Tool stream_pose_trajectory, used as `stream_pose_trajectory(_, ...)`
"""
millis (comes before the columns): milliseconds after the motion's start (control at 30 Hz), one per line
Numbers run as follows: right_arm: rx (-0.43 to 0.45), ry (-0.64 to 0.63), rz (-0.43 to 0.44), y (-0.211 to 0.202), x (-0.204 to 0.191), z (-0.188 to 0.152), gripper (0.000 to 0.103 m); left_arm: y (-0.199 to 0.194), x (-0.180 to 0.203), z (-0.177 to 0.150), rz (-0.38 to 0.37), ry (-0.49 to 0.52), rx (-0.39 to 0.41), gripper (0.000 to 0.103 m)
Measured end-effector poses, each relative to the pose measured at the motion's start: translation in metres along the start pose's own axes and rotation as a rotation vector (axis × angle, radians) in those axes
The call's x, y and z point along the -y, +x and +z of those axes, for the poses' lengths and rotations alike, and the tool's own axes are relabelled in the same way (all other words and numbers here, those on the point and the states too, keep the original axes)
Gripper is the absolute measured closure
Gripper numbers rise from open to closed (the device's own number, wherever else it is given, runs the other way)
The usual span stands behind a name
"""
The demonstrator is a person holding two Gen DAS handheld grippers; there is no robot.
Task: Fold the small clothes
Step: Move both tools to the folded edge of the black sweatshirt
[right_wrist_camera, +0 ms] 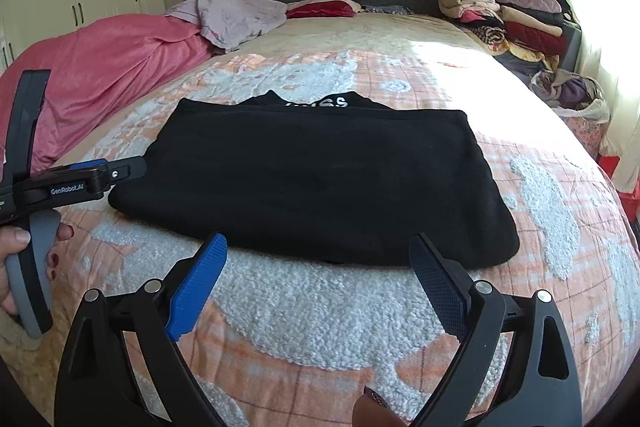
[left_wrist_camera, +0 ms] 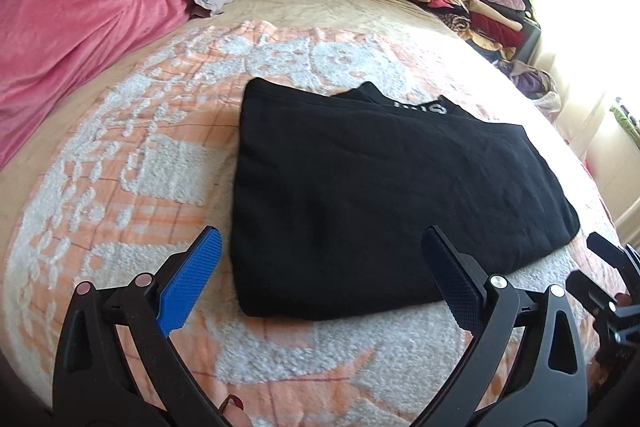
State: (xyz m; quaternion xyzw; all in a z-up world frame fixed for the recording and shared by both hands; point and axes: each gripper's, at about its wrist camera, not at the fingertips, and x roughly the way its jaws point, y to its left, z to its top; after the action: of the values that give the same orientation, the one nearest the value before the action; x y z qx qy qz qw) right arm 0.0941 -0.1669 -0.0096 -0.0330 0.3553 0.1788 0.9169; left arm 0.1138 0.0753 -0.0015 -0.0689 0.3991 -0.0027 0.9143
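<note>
The black garment [left_wrist_camera: 384, 187] lies folded on the bed [left_wrist_camera: 320, 347], its long axis running left to right. The left tool [left_wrist_camera: 320, 267] is released at its near left corner; the right tool [right_wrist_camera: 318, 259], also released, faces its near edge.

Both tongs are black plastic frames with silver rivets and textured blue pads: the left tongs [left_wrist_camera: 320, 263] and right tongs [right_wrist_camera: 318, 267] look alike. The left hand [right_wrist_camera: 16, 259] has dark red nail polish, gripping a grey handle [right_wrist_camera: 34, 275] under white "GenRobot.AI" lettering [right_wrist_camera: 67, 189].
</note>
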Motion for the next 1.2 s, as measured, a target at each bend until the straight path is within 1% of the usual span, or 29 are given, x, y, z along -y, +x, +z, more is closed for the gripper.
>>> stream_pose_trajectory(100,0.002,-0.037,0.013,0.004,-0.015,0.003,0.011,0.001,-0.009,0.005,0.03,-0.016,0.008,0.009)
stream_pose_trajectory(133,0.004,-0.054,0.018,0.005,-0.022,0.004,0.007,0.001,-0.013,0.007,0.034,-0.024,0.01,0.009)
stream_pose_trajectory(333,0.004,-0.12,0.055,0.015,-0.052,0.009,0.007,0.005,-0.025,0.019,0.057,-0.034,0.016,0.009)
stream_pose_trajectory(633,-0.007,-0.236,0.062,0.034,-0.093,0.011,0.007,0.027,-0.044,0.04,0.053,-0.089,-0.018,0.009)
stream_pose_trajectory(800,-0.021,-0.284,0.069,0.048,-0.11,0.011,0.007,0.042,-0.055,0.052,0.073,-0.086,-0.029,0.009)
stream_pose_trajectory(933,-0.036,-0.324,0.07,0.062,-0.123,0.01,0.006,0.054,-0.061,0.058,0.068,-0.084,-0.054,0.009)
stream_pose_trajectory(1067,-0.051,-0.367,0.073,0.076,-0.137,0.008,0.006,0.063,-0.063,0.059,0.082,-0.074,-0.077,0.009)
stream_pose_trajectory(1200,-0.069,-0.419,0.06,0.091,-0.149,0.006,0.006,0.065,-0.066,0.06,0.085,-0.072,-0.078,0.009)
